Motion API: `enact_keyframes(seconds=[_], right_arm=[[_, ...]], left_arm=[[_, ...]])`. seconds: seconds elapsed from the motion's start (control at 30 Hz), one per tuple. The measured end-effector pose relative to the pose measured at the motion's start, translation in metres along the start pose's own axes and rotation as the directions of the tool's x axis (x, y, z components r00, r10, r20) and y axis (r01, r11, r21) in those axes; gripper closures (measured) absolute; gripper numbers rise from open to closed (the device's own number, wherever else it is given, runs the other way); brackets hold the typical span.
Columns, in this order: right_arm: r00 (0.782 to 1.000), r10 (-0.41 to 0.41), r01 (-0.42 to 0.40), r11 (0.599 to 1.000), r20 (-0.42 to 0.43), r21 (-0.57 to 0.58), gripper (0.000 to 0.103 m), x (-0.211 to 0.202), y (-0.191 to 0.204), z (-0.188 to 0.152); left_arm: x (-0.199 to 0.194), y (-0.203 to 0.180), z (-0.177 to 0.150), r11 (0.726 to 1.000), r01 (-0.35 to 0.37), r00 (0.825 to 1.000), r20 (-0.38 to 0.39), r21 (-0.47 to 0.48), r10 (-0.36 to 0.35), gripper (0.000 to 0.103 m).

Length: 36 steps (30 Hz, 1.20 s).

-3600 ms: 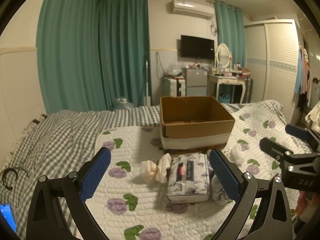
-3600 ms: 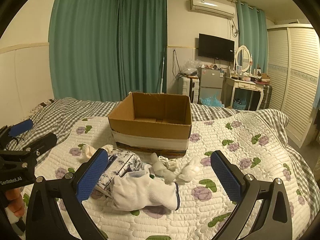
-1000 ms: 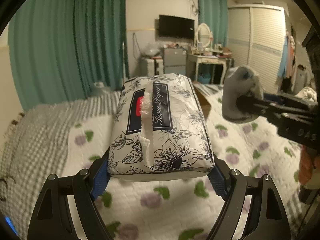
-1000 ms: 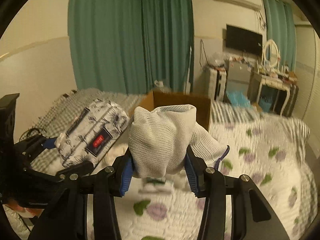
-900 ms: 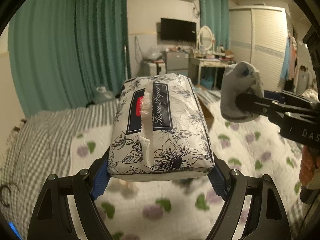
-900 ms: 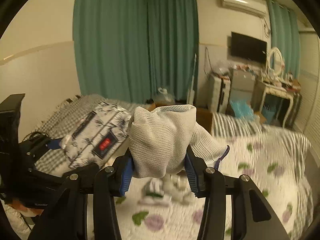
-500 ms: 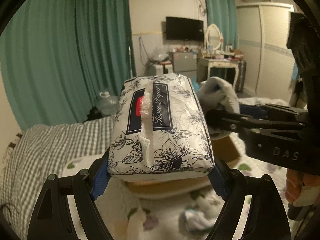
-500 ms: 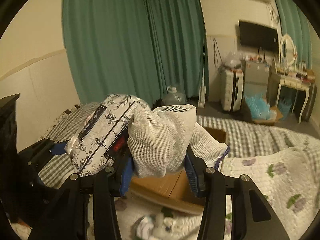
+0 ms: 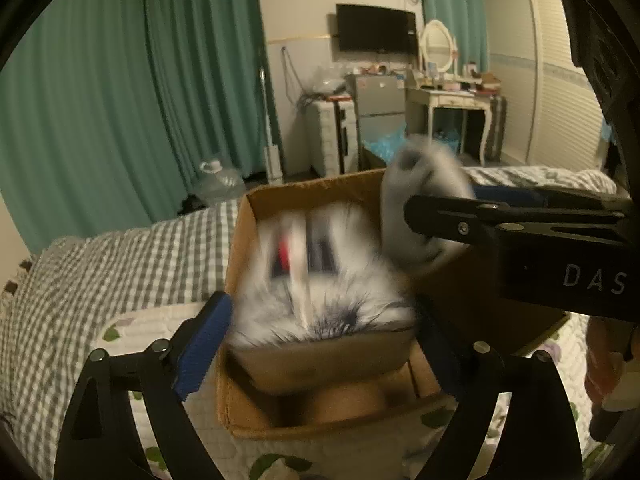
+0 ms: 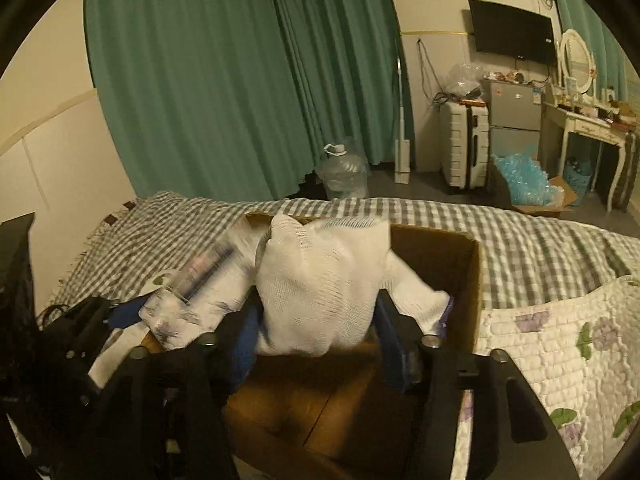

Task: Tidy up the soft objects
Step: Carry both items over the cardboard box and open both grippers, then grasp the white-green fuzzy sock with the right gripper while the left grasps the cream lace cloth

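The floral tissue pack (image 9: 320, 280) is a motion-blurred shape over the open cardboard box (image 9: 244, 272), between the spread fingers of my left gripper (image 9: 320, 344); it looks released. It also shows in the right wrist view (image 10: 200, 284). My right gripper (image 10: 320, 336) is shut on a white sock (image 10: 320, 280) and holds it over the box (image 10: 460, 272). From the left wrist view the sock (image 9: 420, 200) and the right gripper (image 9: 520, 224) hang above the box's right side.
The box stands on a bed with a floral quilt (image 10: 560, 340) and a grey checked blanket (image 9: 100, 272). Green curtains (image 10: 240, 80), a water jug (image 10: 344, 176), a suitcase, a fridge and a dressing table (image 10: 588, 124) lie beyond the bed.
Both grippers moved forward over the box. The left gripper's fingers spread and the tissue pack now blurs downward into the box. The right gripper still holds the sock.
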State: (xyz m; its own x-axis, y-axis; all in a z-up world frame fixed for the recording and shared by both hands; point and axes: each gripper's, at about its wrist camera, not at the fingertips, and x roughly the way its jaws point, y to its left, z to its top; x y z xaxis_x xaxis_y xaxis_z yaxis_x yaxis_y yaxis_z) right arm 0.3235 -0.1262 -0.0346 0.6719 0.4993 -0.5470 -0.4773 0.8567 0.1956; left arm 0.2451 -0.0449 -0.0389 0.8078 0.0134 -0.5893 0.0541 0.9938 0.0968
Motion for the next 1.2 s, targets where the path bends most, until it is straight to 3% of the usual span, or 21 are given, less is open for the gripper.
enact_keyframes(seconds=[0.1,0.23,0.43,0.63,0.73,0.93,1.1,1.2], right_arm=[[0.998,-0.029,0.028,0.999,0.047,0.018,0.015,-0.017,0.002,0.004],[0.995,-0.062,0.061,0.998,0.078,0.027,0.013,-0.053,0.011,0.009],[0.974,-0.163,0.168,0.986,0.155,-0.017,0.007,-0.134,0.040,0.015],[0.936,-0.247,0.266,0.963,0.250,-0.045,0.001,-0.216,0.083,0.010],[0.933,-0.243,0.272,0.959,0.266,-0.079,0.001,-0.237,0.107,-0.001],[0.946,-0.250,0.277,0.954,0.207,-0.115,0.001,-0.221,0.135,-0.039],[0.955,-0.268,0.280,0.956,0.131,-0.084,0.001,-0.184,0.132,-0.081],[0.959,-0.274,0.280,0.957,0.072,-0.082,0.001,-0.155,0.123,-0.108]], left_arm=[[-0.013,0.001,0.002,0.999,-0.036,0.999,-0.002,0.007,0.036,0.012],[-0.039,0.007,0.005,1.000,-0.026,1.000,0.012,-0.001,0.026,0.012],[-0.113,0.015,0.010,0.999,-0.043,0.993,0.109,0.012,0.042,0.012],[-0.188,0.033,0.008,1.000,-0.026,0.972,0.232,-0.009,0.028,0.009],[-0.211,0.040,0.002,1.000,-0.003,0.965,0.262,-0.022,0.009,0.009],[-0.222,0.046,-0.031,0.999,-0.039,0.962,0.272,-0.001,0.038,0.009],[-0.189,0.052,-0.061,1.000,0.003,0.978,0.208,-0.005,-0.002,0.009],[-0.167,0.052,-0.079,0.999,-0.044,0.980,0.192,-0.004,0.044,0.009]])
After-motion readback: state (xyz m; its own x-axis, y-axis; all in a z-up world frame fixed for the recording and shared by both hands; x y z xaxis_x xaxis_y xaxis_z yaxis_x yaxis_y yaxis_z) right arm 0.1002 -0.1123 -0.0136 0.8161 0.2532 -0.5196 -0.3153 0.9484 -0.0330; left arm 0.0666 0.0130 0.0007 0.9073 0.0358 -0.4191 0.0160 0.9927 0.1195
